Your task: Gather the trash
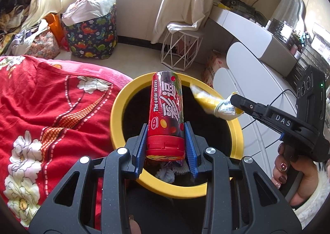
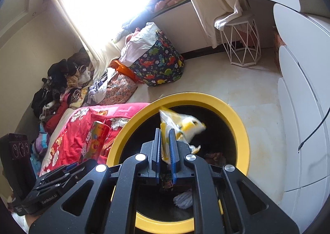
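My left gripper [image 1: 166, 130] is shut on a red candy tube [image 1: 165, 114] with a red cap, held over the mouth of a black bin with a yellow rim [image 1: 118, 108]. My right gripper [image 2: 165, 134] is shut on a yellow and white wrapper [image 2: 181, 124], also over the bin's yellow rim [image 2: 237, 118]. In the left wrist view the right gripper [image 1: 237, 101] comes in from the right with the wrapper [image 1: 214, 104] above the bin. In the right wrist view the candy tube [image 2: 94, 141] and left gripper [image 2: 70, 170] show at lower left. Some trash lies inside the bin.
A bed with a red flowered blanket [image 1: 41, 114] lies left of the bin. A dinosaur-print bag [image 1: 90, 38] and a white wire stool [image 1: 179, 48] stand by the far wall. White curved furniture [image 1: 247, 81] stands to the right. Clothes are piled at far left.
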A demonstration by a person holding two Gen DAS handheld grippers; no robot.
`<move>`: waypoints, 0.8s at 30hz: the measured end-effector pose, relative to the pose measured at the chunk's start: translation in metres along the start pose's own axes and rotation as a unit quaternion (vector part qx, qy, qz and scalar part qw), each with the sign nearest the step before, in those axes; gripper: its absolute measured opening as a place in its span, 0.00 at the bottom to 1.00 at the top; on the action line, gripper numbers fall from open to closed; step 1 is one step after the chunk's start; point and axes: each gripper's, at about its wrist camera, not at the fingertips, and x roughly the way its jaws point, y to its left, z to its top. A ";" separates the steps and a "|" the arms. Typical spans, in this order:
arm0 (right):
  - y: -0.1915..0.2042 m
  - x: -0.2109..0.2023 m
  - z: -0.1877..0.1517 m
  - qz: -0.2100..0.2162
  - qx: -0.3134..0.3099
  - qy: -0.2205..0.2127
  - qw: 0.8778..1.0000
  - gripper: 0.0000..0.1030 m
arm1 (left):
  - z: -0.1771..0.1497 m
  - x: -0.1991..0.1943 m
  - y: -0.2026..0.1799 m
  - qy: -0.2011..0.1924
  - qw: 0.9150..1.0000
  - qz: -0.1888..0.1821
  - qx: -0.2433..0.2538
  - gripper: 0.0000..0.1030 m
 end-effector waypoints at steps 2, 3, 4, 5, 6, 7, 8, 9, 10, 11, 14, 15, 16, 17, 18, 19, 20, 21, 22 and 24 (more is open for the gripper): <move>-0.005 -0.001 0.000 -0.003 0.010 -0.001 1.000 0.14 | -0.001 0.004 -0.002 0.005 1.000 -0.004 -0.002 0.26; -0.008 -0.002 0.000 -0.003 0.013 -0.002 1.000 0.16 | -0.001 0.007 -0.003 0.009 1.000 -0.006 -0.003 0.26; -0.010 -0.003 0.000 -0.003 0.017 -0.005 1.000 0.18 | 0.000 0.009 -0.004 0.011 1.000 -0.008 -0.004 0.26; -0.011 -0.004 0.001 -0.004 0.017 -0.006 1.000 0.20 | 0.000 0.012 -0.003 0.014 1.000 -0.009 -0.004 0.26; -0.012 -0.006 0.001 -0.006 0.018 -0.007 1.000 0.20 | 0.000 0.014 -0.003 0.016 1.000 -0.010 -0.004 0.26; -0.013 -0.008 0.001 -0.007 0.019 -0.009 1.000 0.22 | 0.000 0.015 -0.004 0.017 1.000 -0.011 -0.004 0.26; -0.015 -0.009 0.000 -0.008 0.019 -0.010 1.000 0.24 | 0.001 0.017 -0.003 0.018 1.000 -0.013 -0.005 0.26; -0.015 -0.011 0.000 -0.010 0.018 -0.010 1.000 0.25 | 0.002 0.017 -0.003 0.018 1.000 -0.012 -0.007 0.30; -0.015 -0.012 0.000 -0.011 0.018 -0.011 1.000 0.29 | 0.002 0.018 -0.002 0.018 1.000 -0.012 -0.009 0.37; -0.014 -0.014 0.000 -0.012 0.016 -0.011 1.000 0.33 | 0.002 0.018 -0.001 0.017 1.000 -0.011 -0.011 0.41; -0.013 -0.018 -0.001 -0.016 0.006 -0.011 1.000 0.40 | 0.002 0.015 -0.001 0.013 1.000 -0.008 -0.011 0.50; -0.011 -0.019 -0.002 -0.019 0.001 -0.011 1.000 0.40 | 0.001 0.012 0.000 0.010 1.000 -0.006 -0.012 0.56; -0.010 -0.020 -0.004 -0.020 -0.004 -0.011 1.000 0.42 | 0.000 0.011 0.000 0.008 1.000 -0.004 -0.013 0.60; -0.008 -0.021 -0.005 -0.021 -0.009 -0.010 1.000 0.46 | 0.000 0.009 0.001 0.007 1.000 -0.002 -0.015 0.62; -0.006 -0.022 -0.006 -0.023 -0.013 -0.010 1.000 0.48 | 0.001 0.006 0.004 0.004 1.000 0.001 -0.018 0.66; -0.003 -0.023 -0.007 -0.024 -0.018 -0.011 0.999 0.51 | 0.001 0.005 0.006 0.002 1.000 0.003 -0.020 0.72; 0.000 -0.024 -0.008 -0.025 -0.024 -0.012 0.999 0.53 | 0.001 0.001 0.008 -0.002 1.000 0.006 -0.021 0.75; 0.002 -0.024 -0.008 -0.025 -0.029 -0.013 0.999 0.55 | 0.000 -0.003 0.010 -0.006 1.000 0.010 -0.021 0.78; 0.005 -0.025 -0.009 -0.026 -0.035 -0.013 0.999 0.61 | 0.000 -0.005 0.012 -0.010 1.000 0.015 -0.021 0.81; 0.012 -0.028 -0.011 -0.030 -0.046 -0.017 0.998 0.66 | 0.000 -0.013 0.018 -0.018 0.999 0.028 -0.024 0.86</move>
